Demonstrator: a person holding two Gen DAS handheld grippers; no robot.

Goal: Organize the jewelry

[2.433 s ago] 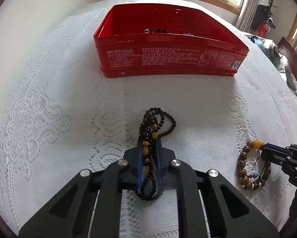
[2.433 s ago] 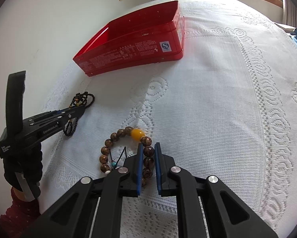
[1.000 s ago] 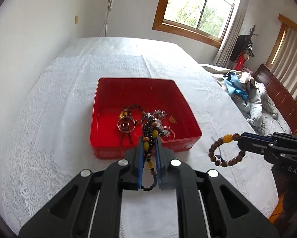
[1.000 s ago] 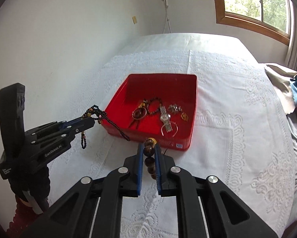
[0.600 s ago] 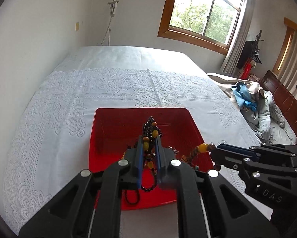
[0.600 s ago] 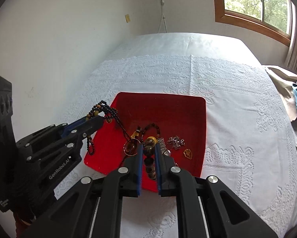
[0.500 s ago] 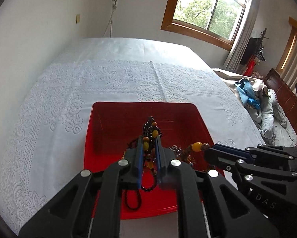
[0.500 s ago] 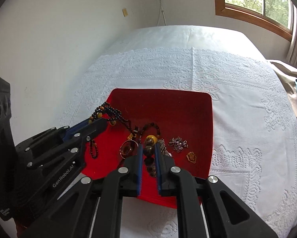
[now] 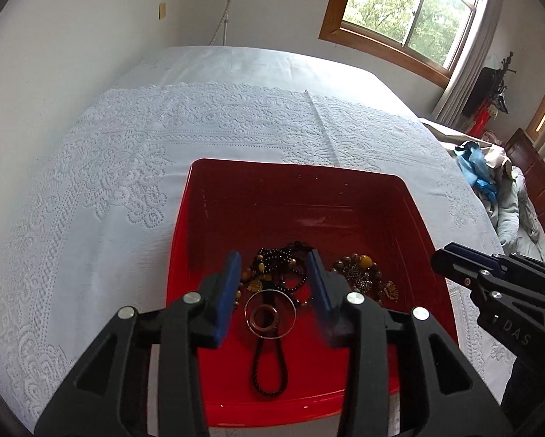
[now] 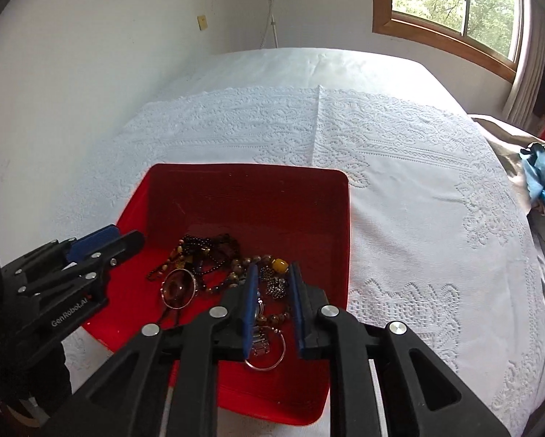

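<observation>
The left gripper [image 9: 274,284] and right gripper [image 10: 272,291] are opening their fingers over the shiny red plastic tray [image 9: 301,196]. The black bead necklace [image 9: 276,258] and brown bead bracelet [image 10: 269,266], pinched a moment ago, now lie inside, so both are put away.

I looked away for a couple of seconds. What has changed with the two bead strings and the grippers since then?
Both strings were lifted off the white lace cloth and carried over the red box. The left gripper dropped the black bead string inside; the right gripper dropped the brown bead bracelet. Both jaws are opening. The box stayed put.
</observation>
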